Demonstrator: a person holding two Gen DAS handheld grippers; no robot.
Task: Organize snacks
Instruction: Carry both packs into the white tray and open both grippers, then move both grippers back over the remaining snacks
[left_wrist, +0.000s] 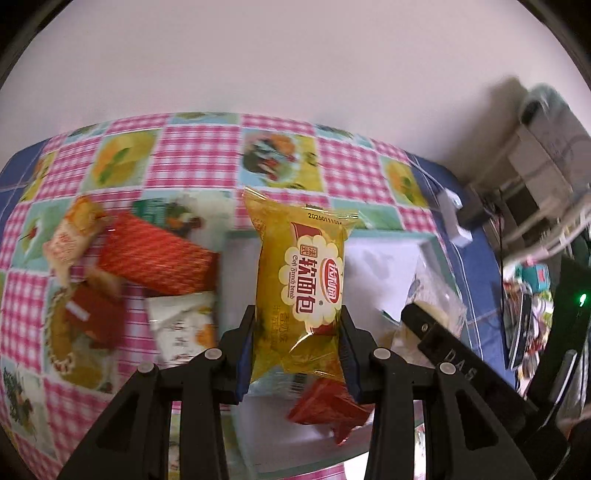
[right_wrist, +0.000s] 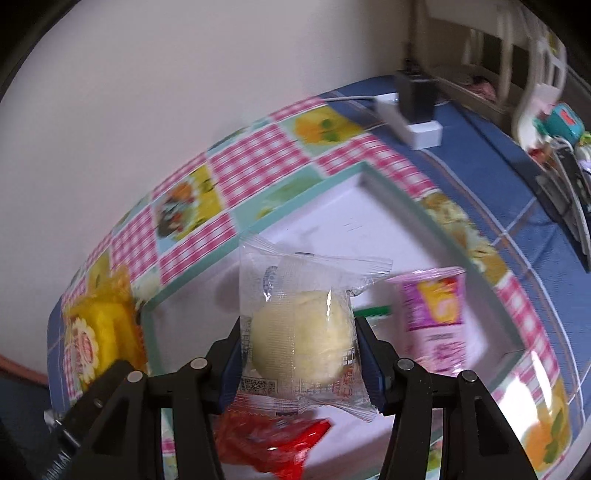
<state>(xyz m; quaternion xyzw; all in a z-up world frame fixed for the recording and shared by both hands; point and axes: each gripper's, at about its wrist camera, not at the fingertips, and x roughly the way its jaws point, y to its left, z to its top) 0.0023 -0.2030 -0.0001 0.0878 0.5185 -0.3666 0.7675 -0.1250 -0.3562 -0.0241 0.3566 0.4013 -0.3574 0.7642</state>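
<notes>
My left gripper (left_wrist: 298, 318) is shut on a yellow soft-bread packet (left_wrist: 301, 273), held upright above the white, teal-rimmed tray (left_wrist: 376, 264). A red packet (left_wrist: 325, 406) lies in the tray below it. My right gripper (right_wrist: 298, 328) is shut on a clear packet with a pale round cake (right_wrist: 299, 332), also over the tray (right_wrist: 332, 221). In the tray lie a pink packet (right_wrist: 436, 306) and the red packet (right_wrist: 273, 439). The right wrist view shows the yellow packet (right_wrist: 99, 325) at its left edge. The clear packet (left_wrist: 432, 295) appears at the right of the left wrist view.
On the checked tablecloth left of the tray lie a red box (left_wrist: 155, 254), a cream-and-orange packet (left_wrist: 70, 236), a white packet (left_wrist: 181, 325) and a dark red packet (left_wrist: 92, 314). A white power strip with a black adapter (right_wrist: 417, 110) sits past the tray. Clutter fills the far right.
</notes>
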